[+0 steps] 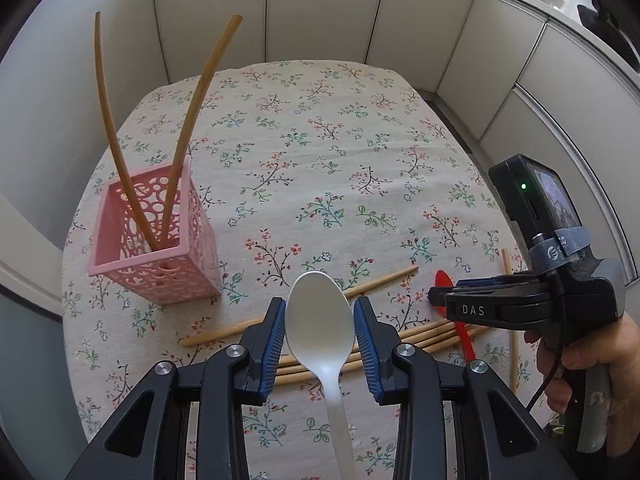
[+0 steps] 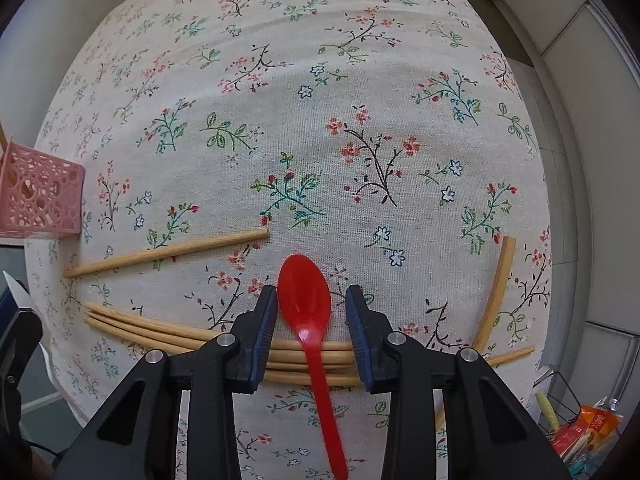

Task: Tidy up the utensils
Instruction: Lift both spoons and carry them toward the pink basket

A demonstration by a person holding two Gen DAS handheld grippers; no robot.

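Two spoons: white spoon gripped by left gripper, raised off the cloth; red spoon lying across chopsticks.
Right gripper: jaws flank the red spoon's neck; contact unclear.
Axis: red handle runs toward the near edge.
Holder: pink basket far left, nearer the left gripper.

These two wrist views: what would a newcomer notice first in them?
First, the white spoon between the fingers of the left tool, above the floral tablecloth. Next, the red spoon between the fingers of the right tool, lying over loose wooden chopsticks. At the left stands a pink perforated holder with two chopsticks in it.
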